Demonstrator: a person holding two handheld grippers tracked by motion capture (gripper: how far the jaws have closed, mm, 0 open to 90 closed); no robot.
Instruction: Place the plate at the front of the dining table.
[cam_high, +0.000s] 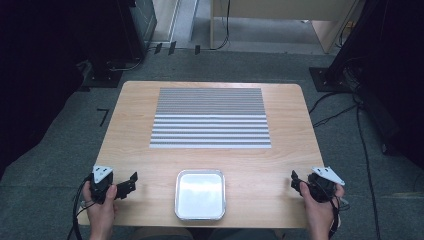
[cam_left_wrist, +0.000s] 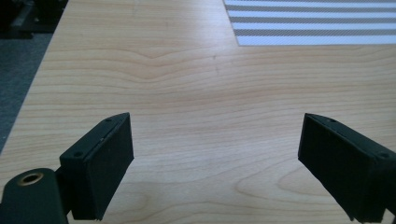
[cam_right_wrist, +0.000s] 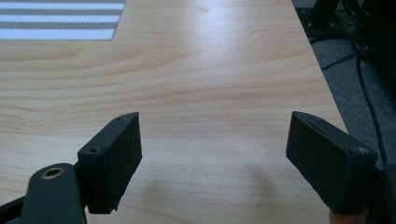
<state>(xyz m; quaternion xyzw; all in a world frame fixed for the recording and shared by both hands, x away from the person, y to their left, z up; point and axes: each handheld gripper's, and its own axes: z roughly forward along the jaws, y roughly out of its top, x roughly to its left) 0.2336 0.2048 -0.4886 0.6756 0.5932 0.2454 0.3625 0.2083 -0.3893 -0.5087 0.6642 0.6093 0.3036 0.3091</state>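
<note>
Wood-grain tabletop (cam_high: 135, 125) is seen carrying a grey-and-white striped mat (cam_high: 210, 117) toward its far edge and a shallow metal tray (cam_high: 200, 214) at the middle of its near edge, long axis running near to far. The tray is flanked by both tools: the left gripper (cam_high: 131, 182) at the near left corner sits somewhat nearer it than the right gripper (cam_high: 295, 181) at the near right corner. Both sets of jaws are spread wide with nothing held. Bare wood is left open between each gripper and the tray.
</note>
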